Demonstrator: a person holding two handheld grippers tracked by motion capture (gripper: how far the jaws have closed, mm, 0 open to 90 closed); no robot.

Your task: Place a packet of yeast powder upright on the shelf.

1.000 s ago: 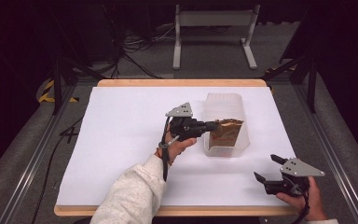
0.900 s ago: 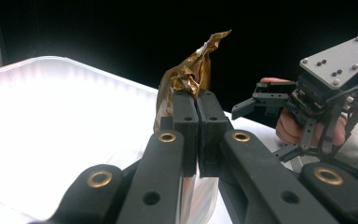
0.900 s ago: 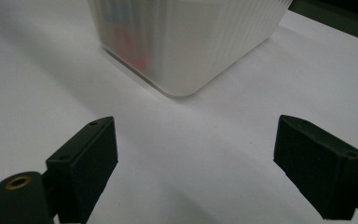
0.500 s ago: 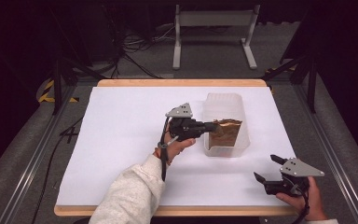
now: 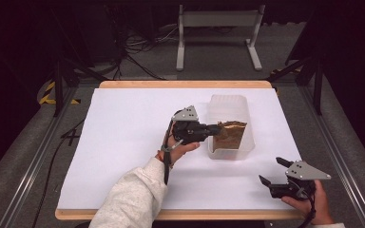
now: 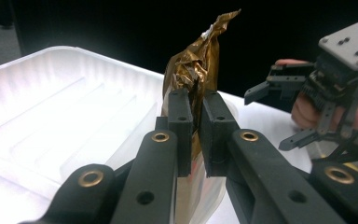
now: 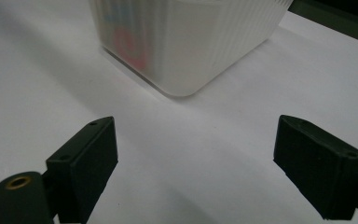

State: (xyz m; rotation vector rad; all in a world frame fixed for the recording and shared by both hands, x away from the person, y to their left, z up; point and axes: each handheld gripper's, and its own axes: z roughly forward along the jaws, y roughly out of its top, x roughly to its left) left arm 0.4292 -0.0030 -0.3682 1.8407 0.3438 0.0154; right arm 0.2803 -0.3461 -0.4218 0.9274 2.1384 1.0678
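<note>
Lab, dark curtains point(image 5: 24, 42), floor cables point(image 5: 138, 52), metal rails point(image 5: 33, 156)

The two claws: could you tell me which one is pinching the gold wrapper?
The left claw, by the white tub, has the gold wrapper between its pads, though its jaws have just been opening. The right claw gapes empty near the table's front edge.

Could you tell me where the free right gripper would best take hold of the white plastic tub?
Probably the near short rim of the tub, from above. That end faces the right gripper, whose jaws stand open. The rim is a thin upright lip; the ribbed walls look too wide.
</note>
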